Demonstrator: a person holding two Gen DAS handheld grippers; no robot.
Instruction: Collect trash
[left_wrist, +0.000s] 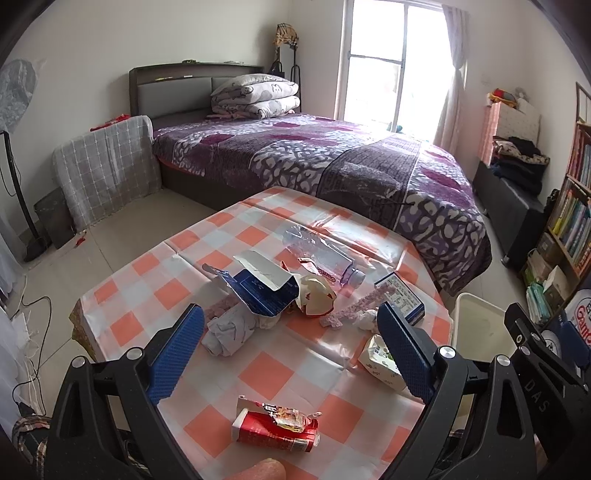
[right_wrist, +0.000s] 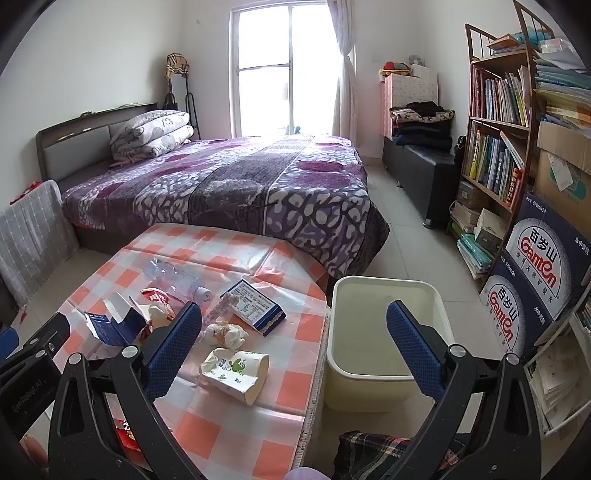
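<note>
Here, the left wrist view shows the left gripper spread and empty above the table, trash scattered beneath: red wrapper, blue carton, bottle. From the right wrist, the right gripper is spread too, straddling the cup and bin. The crushed cup could slip from a shallow pinch and miss the bin.

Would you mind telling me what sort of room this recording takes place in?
Most likely a lived-in bedroom: a bed with a purple patterned blanket, a folded quilt at its headboard, and a crowded bookshelf along the wall.
</note>
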